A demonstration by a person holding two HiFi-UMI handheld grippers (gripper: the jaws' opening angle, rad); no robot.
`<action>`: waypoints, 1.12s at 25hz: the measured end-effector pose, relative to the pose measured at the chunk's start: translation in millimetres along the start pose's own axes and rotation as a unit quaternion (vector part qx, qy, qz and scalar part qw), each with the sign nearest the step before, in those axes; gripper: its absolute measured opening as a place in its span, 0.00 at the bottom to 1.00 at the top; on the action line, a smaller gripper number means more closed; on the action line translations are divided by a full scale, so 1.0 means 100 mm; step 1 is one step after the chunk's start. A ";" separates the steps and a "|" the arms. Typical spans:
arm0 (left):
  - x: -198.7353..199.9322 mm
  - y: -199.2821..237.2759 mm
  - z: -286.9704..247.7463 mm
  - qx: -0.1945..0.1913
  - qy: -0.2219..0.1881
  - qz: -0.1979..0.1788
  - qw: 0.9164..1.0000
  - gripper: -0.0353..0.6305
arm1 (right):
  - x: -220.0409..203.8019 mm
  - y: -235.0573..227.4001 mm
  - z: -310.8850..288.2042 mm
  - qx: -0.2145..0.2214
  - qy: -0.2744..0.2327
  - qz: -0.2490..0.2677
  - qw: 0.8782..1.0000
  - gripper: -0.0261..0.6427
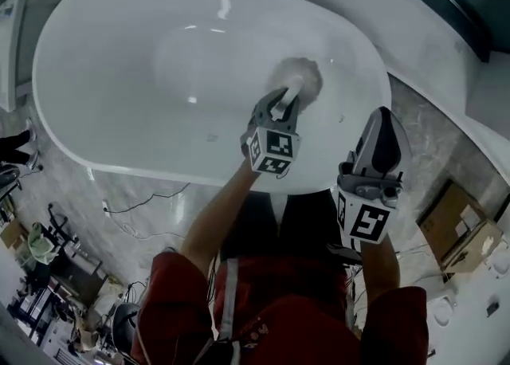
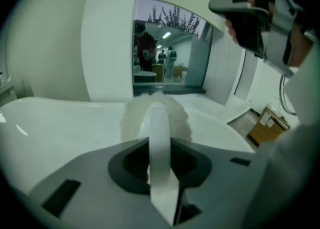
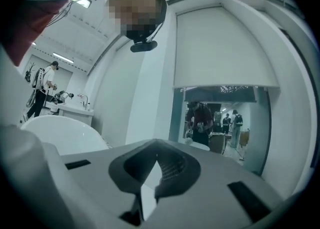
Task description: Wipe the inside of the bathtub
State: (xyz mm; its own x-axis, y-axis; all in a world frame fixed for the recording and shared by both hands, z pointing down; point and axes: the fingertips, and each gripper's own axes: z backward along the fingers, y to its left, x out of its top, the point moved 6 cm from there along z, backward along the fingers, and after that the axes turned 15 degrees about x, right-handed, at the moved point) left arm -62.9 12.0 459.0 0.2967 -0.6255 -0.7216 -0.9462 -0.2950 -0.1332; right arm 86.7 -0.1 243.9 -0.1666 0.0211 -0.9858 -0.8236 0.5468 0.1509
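1. The white bathtub point(image 1: 119, 52) fills the upper part of the head view, an oval basin standing on a grey marbled floor point(image 1: 119, 196)
2. The left gripper point(image 1: 288, 99) reaches over the near rim into the tub, its marker cube point(image 1: 272, 151) facing up
3. A fluffy white pad point(image 1: 296, 76) lies against the inner surface of the tub, right at the tip of the left gripper
4. In the left gripper view the fingers are clenched on a flat white strip point(image 2: 160, 143) that stands upright between them; the pad point(image 2: 132, 118) spreads out beyond it on the tub wall point(image 2: 60, 128)
5. The right gripper point(image 1: 381, 126) is held outside the tub, just beside the near rim and apart from the left one
6. In the right gripper view its fingers point(image 3: 172, 170) are drawn together with nothing between them, pointing out over the room; the tub's rim point(image 3: 65, 133) shows at the left
7. A cardboard box point(image 1: 462, 232) sits on the floor to the right
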 end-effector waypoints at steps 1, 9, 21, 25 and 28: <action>0.17 0.11 0.14 0.006 -0.018 0.010 1.000 0.19 | 0.12 0.04 -0.02 -0.002 -0.003 0.000 1.000 0.06; 1.38 0.95 1.36 0.066 -0.188 0.061 0.978 0.19 | 1.00 0.36 -0.26 0.013 -0.008 0.009 1.000 0.06; 1.88 1.63 2.89 0.065 -0.318 0.091 0.941 0.19 | 2.00 1.02 0.16 -0.029 -0.017 0.012 0.999 0.06; 1.87 1.59 3.17 0.063 -0.344 0.090 0.933 0.19 | 2.22 1.07 0.39 -0.041 -0.030 0.025 0.998 0.06; 1.82 1.45 3.45 0.062 -0.359 0.104 0.925 0.19 | 2.31 1.18 0.66 -0.048 -0.040 0.030 0.998 0.06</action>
State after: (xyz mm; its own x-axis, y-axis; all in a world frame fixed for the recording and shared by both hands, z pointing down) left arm -191.0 104.4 74.4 -0.0136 -0.0045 -0.9999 -0.9938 -0.1105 0.0140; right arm -13.3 124.7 29.6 -0.1757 0.1202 -0.9771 -0.8625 0.4596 0.2116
